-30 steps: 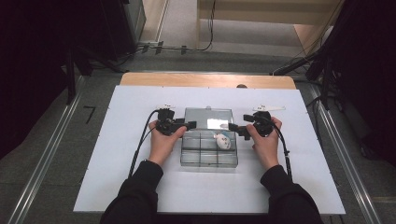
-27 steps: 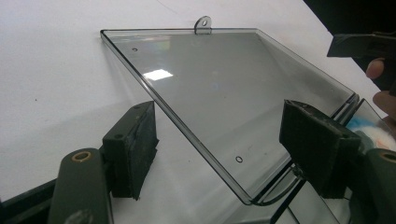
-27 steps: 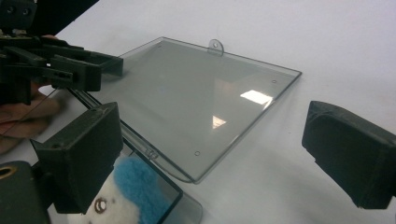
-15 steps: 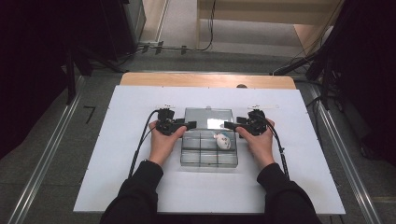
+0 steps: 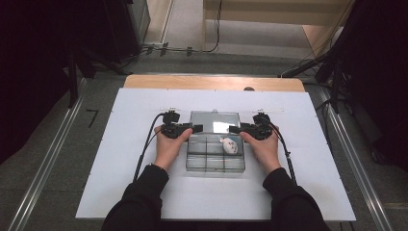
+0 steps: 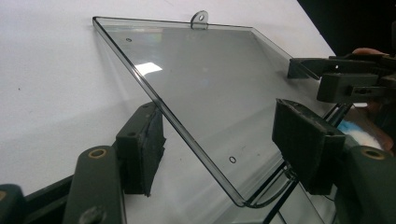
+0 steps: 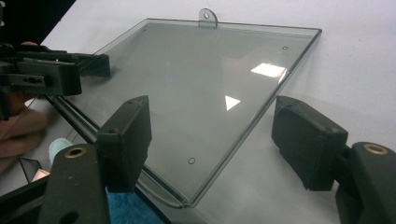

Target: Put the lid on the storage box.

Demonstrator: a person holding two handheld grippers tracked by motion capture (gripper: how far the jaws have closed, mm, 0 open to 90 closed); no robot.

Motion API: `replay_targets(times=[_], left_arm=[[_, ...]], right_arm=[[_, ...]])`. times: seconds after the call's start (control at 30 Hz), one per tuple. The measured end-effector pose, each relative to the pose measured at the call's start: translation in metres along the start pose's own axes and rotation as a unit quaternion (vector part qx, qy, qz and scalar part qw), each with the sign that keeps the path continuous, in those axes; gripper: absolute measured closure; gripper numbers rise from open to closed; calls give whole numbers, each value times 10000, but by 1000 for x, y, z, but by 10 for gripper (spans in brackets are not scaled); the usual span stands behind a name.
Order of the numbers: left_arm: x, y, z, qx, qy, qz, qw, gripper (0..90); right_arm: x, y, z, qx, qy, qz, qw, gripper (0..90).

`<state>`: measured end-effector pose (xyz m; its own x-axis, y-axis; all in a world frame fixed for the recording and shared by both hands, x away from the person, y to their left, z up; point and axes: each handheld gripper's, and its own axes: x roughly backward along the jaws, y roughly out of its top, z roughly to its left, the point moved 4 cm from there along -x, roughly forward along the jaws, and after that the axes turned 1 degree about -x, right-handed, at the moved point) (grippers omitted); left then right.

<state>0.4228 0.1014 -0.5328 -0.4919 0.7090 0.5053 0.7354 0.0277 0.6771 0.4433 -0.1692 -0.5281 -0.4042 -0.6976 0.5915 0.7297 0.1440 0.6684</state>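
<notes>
A clear compartment box (image 5: 214, 166) sits mid-table with its lid (image 5: 214, 121) swung open and tilted back. One compartment holds a small white and blue item (image 5: 230, 145). My left gripper (image 5: 196, 128) reaches in at the lid's left edge and my right gripper (image 5: 234, 129) at its right edge. In the left gripper view the jaws of the left gripper (image 6: 224, 140) straddle the lid (image 6: 205, 88) with wide gaps. In the right gripper view the right gripper (image 7: 215, 135) straddles the lid (image 7: 205, 79) the same way. Both pairs of jaws have just been closing; the pads do not touch the lid.
The box rests on a white board (image 5: 125, 159) over a wooden table (image 5: 144, 82). Cables trail from both grippers toward the person. Dark equipment and rails stand beyond the board on both sides.
My right gripper has moved left, in to the lid's right edge, and its jaws have narrowed. The left gripper has stayed by the lid's left edge.
</notes>
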Motion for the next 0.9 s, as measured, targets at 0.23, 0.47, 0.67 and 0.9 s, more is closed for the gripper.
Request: replay_targets(times=[0.23, 0.47, 0.67, 0.9], left_arm=[[0, 1, 1, 179, -136, 23, 9997, 394], [3, 3, -2, 52, -141, -16, 9999, 457], [8, 6, -4, -74, -124, -111, 9998, 524], [16, 9, -6, -219, -166, -235, 9993, 613]], right_arm=[[0, 0, -2, -144, 137, 22, 9998, 321], [3, 2, 1, -12, 226, -85, 9997, 398], [8, 4, 2, 91, 176, -245, 9995, 481], [14, 7, 6, 229, 206, -402, 9987, 570]])
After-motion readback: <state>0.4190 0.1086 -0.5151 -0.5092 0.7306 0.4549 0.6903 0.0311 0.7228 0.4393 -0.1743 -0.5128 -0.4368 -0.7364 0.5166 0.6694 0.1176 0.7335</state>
